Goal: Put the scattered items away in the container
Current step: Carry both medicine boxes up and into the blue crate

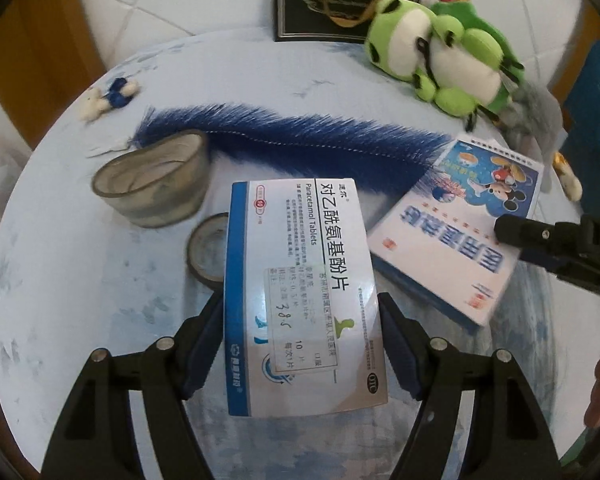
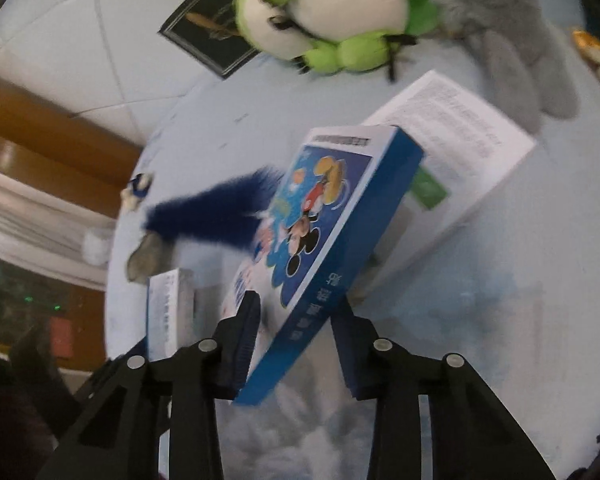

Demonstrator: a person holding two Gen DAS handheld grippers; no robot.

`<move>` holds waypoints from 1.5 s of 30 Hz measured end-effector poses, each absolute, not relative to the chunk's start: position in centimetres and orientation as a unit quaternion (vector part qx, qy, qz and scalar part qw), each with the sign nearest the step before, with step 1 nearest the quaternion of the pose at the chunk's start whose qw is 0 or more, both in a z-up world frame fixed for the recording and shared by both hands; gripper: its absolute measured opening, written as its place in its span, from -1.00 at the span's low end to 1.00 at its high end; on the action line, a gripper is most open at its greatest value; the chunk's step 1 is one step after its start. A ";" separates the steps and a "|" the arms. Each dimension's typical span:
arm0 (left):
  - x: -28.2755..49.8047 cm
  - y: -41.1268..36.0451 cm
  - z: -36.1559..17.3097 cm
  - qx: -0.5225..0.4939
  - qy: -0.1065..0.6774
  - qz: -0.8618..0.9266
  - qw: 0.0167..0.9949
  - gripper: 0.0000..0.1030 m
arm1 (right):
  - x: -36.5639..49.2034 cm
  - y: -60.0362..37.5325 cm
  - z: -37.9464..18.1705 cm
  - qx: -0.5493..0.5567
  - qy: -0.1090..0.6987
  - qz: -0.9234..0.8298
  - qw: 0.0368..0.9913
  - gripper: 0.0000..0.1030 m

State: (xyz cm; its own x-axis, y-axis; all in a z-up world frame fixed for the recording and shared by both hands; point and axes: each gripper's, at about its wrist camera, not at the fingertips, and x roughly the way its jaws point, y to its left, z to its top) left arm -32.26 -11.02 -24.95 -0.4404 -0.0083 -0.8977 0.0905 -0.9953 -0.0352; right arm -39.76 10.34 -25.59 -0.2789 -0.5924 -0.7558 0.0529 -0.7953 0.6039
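My left gripper [image 1: 302,340] is shut on a white and blue paracetamol tablet box [image 1: 300,292], held above the round pale blue table [image 1: 60,300]. My right gripper [image 2: 296,344] is shut on a blue cartoon-mouse box [image 2: 320,232], tilted up off the table; in the left wrist view this box [image 1: 456,232] is at right with the right gripper's finger [image 1: 516,232] on it. A black gift bag with gold handles [image 1: 340,4] stands at the table's far edge.
A green frog plush [image 1: 440,52], a grey plush [image 2: 512,32], a long blue furry strip [image 1: 292,144], two tape rolls [image 1: 156,180], a small blue and white toy [image 1: 112,96] and a white leaflet box [image 2: 460,140] lie on the table.
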 end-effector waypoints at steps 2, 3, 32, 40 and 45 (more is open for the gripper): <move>-32.3 -11.7 -24.9 0.528 0.043 -0.847 0.034 0.41 | -40.4 8.9 -25.4 0.557 -0.256 -0.755 0.233 -0.36; -32.3 -12.0 -24.9 0.528 0.045 -0.847 0.036 0.41 | -40.7 8.0 -25.0 0.552 -0.257 -0.756 0.241 -0.36; -30.6 -13.2 -17.2 0.465 0.040 -0.885 -0.005 0.41 | -37.4 4.0 -17.3 0.525 -0.035 -0.830 0.186 -0.62; -28.7 -13.6 -14.0 0.434 0.042 -0.900 -0.004 0.41 | -35.4 3.8 -13.4 0.493 -0.018 -0.851 0.181 -0.62; -27.9 -13.0 -12.3 0.418 0.033 -0.908 -0.013 0.41 | -33.4 4.4 -10.6 0.466 -0.010 -0.869 0.169 -0.62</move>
State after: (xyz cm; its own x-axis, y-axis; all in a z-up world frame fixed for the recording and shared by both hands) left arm -27.89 -13.00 -12.30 -0.6499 0.0522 -0.7582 0.0034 -0.9974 -0.0715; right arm -33.41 4.43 -10.60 -0.5092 -0.3022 -0.8059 0.2840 -0.9429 0.1741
